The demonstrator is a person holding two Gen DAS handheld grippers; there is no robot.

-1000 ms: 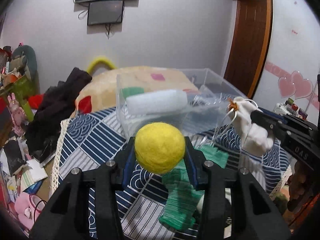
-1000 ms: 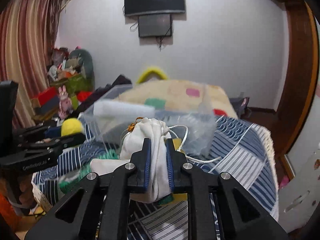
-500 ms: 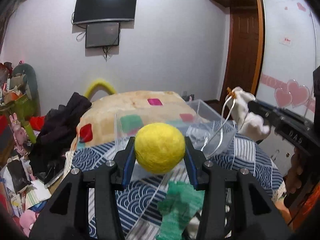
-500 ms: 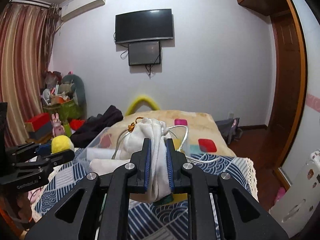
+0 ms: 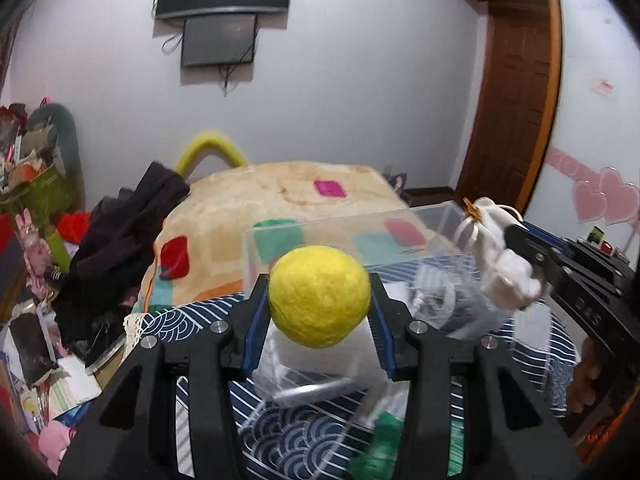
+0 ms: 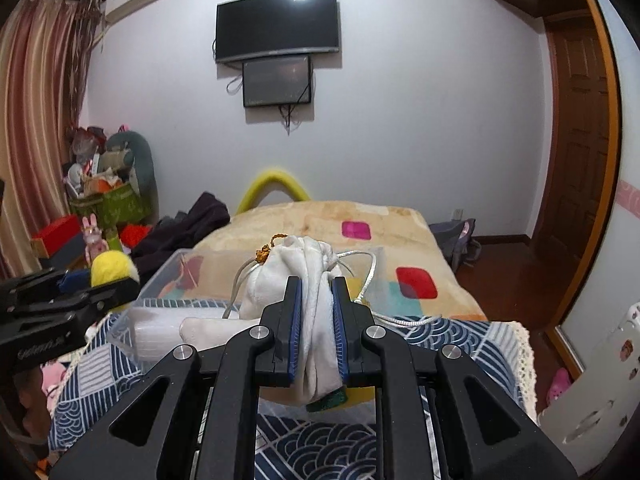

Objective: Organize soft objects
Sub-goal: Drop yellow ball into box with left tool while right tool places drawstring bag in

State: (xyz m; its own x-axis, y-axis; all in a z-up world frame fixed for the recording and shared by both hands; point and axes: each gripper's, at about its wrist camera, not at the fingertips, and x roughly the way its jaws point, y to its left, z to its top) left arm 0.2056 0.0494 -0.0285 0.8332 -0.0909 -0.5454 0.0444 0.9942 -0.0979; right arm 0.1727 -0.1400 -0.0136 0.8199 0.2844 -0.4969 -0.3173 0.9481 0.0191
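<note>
Left gripper (image 5: 319, 304) clamps the yellow felt ball (image 5: 319, 297) above the clear plastic box (image 5: 356, 236); inside, possibly a white roll (image 6: 160, 330), blurred. Right gripper (image 6: 317, 332) pinches the white drawstring pouch (image 6: 298, 276) over the box's right end.

Black tool (image 6: 316, 320) (blue pads, silver screws)

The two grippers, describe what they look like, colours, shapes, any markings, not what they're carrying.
Both are matte black angular plastic. The left gripper and right gripper each have two fingers lined with blue pads, silver round screws on the linkages, and triangular cut-outs. The right gripper's side carries pale lettering, too blurred to read. No cables or sleeves show.
</note>
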